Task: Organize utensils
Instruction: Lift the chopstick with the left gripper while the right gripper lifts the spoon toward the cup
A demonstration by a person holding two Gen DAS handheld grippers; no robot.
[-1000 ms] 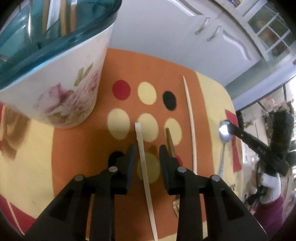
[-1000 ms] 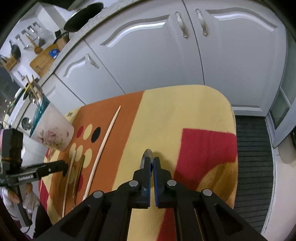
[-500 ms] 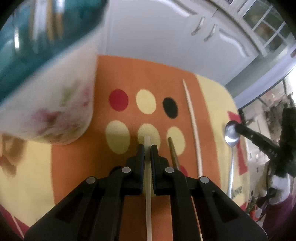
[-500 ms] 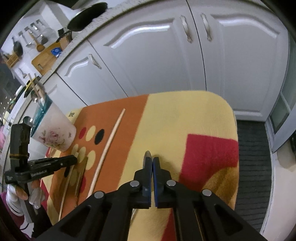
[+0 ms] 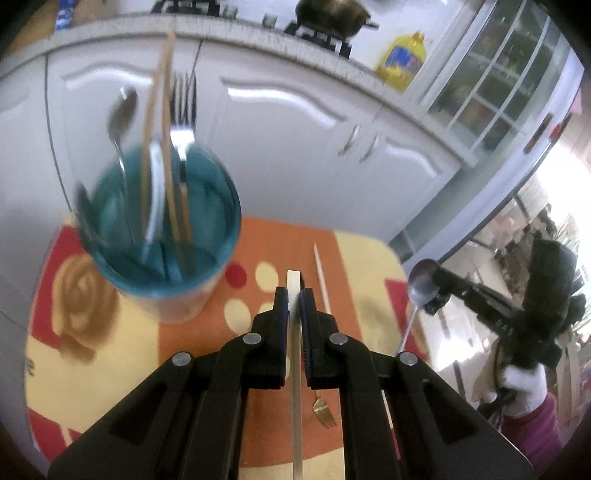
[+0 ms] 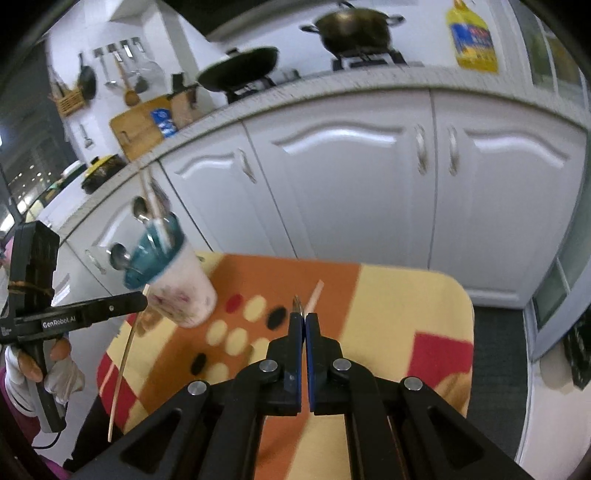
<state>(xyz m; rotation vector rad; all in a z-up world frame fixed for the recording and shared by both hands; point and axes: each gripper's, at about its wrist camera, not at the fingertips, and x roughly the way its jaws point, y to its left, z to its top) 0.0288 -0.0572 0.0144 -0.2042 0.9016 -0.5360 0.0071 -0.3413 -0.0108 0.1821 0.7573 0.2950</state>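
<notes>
My left gripper (image 5: pixel 294 295) is shut on a pale chopstick (image 5: pixel 295 369) and holds it above the patterned tablecloth (image 5: pixel 362 280). To its left stands a flowered cup with a teal inside (image 5: pixel 159 229), which holds a spoon, chopsticks and a fork. A second chopstick (image 5: pixel 320 280) and a gold fork (image 5: pixel 324 410) lie on the cloth. My right gripper (image 6: pixel 304 319) is shut on a metal spoon (image 5: pixel 423 286), held in the air at the table's right side. Only the spoon's tip (image 6: pixel 297 306) shows in the right wrist view. There the left gripper (image 6: pixel 142 297) and its chopstick (image 6: pixel 123 362) hang beside the cup (image 6: pixel 173 284).
White cabinet doors (image 6: pixel 354 192) rise right behind the small table. The counter above carries pans (image 6: pixel 354 27) and a yellow oil bottle (image 6: pixel 472 37). A gloved hand (image 5: pixel 524 384) holds the right tool. The table's right edge (image 6: pixel 469 332) drops to a dark floor.
My left gripper closed on the chopstick and lifted it off the cloth. My right gripper rose with the spoon. Both views now look higher, onto the cup's top and the counter.
</notes>
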